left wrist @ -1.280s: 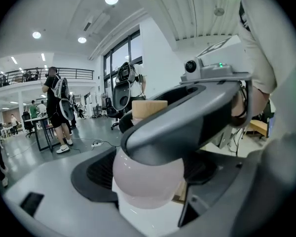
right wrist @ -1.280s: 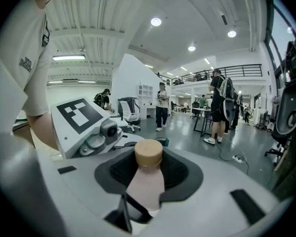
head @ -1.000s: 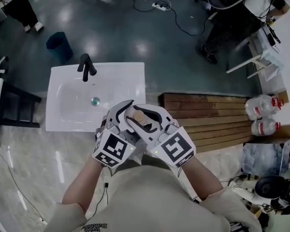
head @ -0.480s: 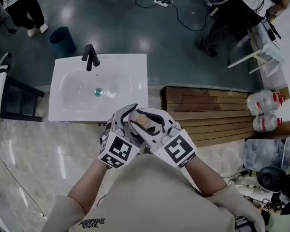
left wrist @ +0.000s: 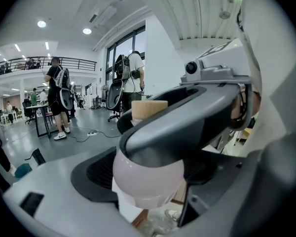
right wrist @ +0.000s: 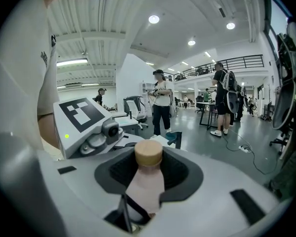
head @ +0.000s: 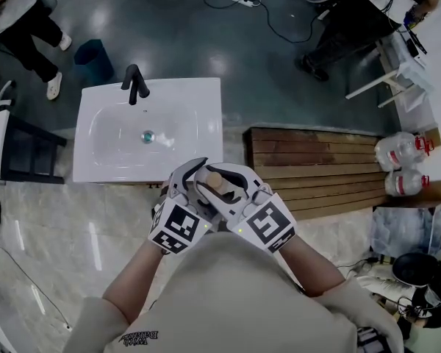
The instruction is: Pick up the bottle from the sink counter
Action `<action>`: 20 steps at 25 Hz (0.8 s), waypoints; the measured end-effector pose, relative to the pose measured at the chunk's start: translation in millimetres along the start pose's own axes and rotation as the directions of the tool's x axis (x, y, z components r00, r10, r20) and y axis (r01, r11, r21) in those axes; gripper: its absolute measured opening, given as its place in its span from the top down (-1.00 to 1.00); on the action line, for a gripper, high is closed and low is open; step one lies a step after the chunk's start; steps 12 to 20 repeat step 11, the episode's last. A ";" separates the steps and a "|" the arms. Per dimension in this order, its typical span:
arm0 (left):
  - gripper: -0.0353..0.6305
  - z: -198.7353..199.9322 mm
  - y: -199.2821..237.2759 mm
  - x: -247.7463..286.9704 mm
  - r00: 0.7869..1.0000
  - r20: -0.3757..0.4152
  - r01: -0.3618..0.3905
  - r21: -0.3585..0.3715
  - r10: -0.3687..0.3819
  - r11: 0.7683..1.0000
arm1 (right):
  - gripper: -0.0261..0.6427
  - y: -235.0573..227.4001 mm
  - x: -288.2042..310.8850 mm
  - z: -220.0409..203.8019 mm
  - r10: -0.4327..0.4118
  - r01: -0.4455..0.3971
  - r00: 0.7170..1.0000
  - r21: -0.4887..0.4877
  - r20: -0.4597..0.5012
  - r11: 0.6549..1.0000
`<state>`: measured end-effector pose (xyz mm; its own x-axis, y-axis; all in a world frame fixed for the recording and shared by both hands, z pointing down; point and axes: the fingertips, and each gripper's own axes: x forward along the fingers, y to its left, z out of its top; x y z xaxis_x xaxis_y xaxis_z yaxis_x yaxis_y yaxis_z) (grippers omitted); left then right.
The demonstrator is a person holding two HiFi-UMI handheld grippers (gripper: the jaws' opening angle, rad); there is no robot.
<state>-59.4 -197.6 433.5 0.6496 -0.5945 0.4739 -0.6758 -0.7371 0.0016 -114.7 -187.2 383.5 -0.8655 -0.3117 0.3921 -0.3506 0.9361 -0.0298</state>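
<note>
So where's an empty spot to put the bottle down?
The white sink counter has a bare flat strip right of its basin. The wooden slats beside it are bare too, up to the water jugs at their right end. It's crowded behind the basin by the faucet and past the jugs.

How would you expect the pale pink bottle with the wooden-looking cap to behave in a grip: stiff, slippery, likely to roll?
Probably stiff: the bottle shows no denting where the right claw clamps it. Its smooth, rounded body looks slippery, so it might twist or slide in a loose grip. Laid on its side, it would likely roll.
</note>
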 end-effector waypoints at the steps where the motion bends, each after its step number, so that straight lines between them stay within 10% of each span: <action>1: -0.24 0.8 0.1 0.3 1.000 -0.001 0.002 -0.002 -0.002 1.000 | 0.59 -1.1 -0.5 0.6 0.000 0.000 1.000 0.006 0.001 1.000; 20: -0.24 3.9 3.1 5.2 1.000 -0.011 0.009 0.000 -0.009 1.000 | 0.60 -8.4 -0.8 1.5 -0.008 0.007 1.000 0.015 0.004 1.000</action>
